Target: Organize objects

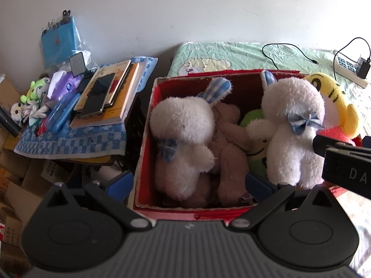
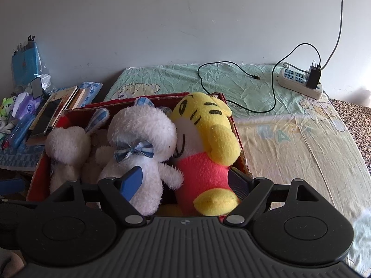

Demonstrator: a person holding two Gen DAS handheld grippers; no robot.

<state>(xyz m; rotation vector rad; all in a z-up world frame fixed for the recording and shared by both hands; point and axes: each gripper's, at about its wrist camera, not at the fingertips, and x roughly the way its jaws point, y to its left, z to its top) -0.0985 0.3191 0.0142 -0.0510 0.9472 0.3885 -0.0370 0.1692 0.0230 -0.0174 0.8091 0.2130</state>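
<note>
With both white rabbits, a brown toy and the yellow tiger plush (image 2: 204,143) already in the red box (image 1: 148,139), your right gripper (image 2: 183,183) spreads wide around the tiger, your left gripper (image 1: 189,184) wide and empty, little remaining.

Black claw (image 2: 183,183), blue fingers (image 2: 132,183), ribbed grey body, silver screws

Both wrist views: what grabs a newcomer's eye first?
The red box crammed with plush toys: a yellow tiger at its right end, two white bunnies with blue bows beside it. Both grippers, left and right, hang open just over the box's near edge. Next, the cluttered side table on the left with stacked books, and a power strip on the bed behind.
</note>
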